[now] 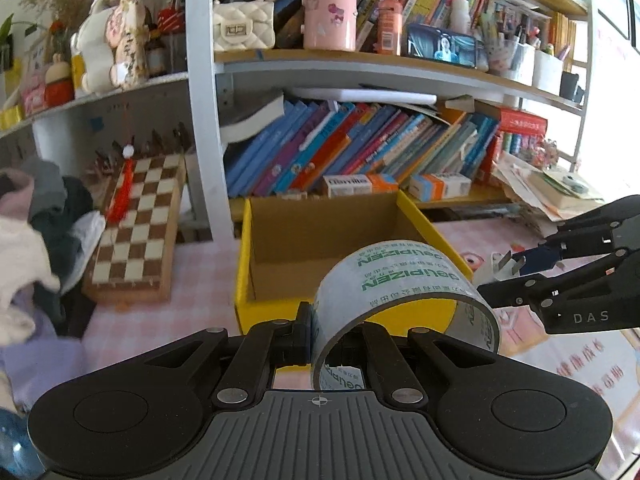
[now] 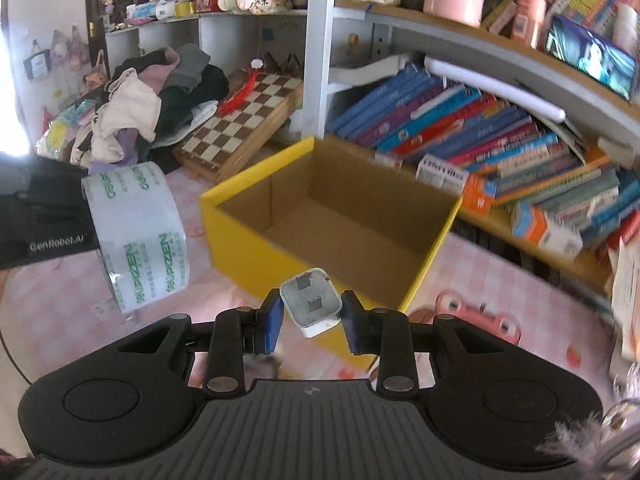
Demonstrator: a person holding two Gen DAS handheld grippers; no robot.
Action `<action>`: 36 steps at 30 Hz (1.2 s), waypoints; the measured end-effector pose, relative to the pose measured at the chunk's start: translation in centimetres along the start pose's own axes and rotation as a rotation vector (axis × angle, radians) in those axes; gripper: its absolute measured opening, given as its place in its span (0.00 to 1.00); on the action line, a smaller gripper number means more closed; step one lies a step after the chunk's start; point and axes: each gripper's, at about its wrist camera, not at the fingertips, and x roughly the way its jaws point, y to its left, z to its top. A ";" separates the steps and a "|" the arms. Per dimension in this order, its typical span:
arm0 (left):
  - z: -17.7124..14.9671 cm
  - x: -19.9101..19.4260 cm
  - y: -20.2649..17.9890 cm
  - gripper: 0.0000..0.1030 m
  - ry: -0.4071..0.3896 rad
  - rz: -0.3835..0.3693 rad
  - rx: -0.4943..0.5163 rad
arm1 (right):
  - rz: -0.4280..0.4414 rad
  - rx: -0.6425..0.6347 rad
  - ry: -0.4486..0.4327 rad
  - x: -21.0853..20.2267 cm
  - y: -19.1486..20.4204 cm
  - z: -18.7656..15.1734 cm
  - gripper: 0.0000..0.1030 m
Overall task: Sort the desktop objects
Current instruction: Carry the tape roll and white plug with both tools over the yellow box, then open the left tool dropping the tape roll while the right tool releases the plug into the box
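My left gripper (image 1: 313, 330) is shut on the wall of a clear tape roll (image 1: 404, 280) with green print, held up in front of the open yellow cardboard box (image 1: 256, 256). The same tape roll (image 2: 138, 232) hangs at the left of the right wrist view. My right gripper (image 2: 310, 316) is shut on a white plug charger (image 2: 311, 306), its two metal prongs pointing forward, just before the box's near corner (image 2: 416, 292). In the left wrist view the right gripper (image 1: 516, 268) reaches in from the right with the charger (image 1: 500, 266). The box shows only bare cardboard inside.
A folding chessboard (image 1: 136, 232) leans left of the box, beside a heap of clothes (image 2: 132, 116). Behind the box stands a bookshelf with slanted books (image 1: 360, 148) and small cartons (image 2: 544, 228). A pink checked cloth (image 2: 500, 280) covers the desk.
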 end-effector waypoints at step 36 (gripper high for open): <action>3.4 21.1 0.4 0.07 0.336 0.139 0.223 | 0.083 -0.466 0.348 22.4 -4.7 5.2 0.29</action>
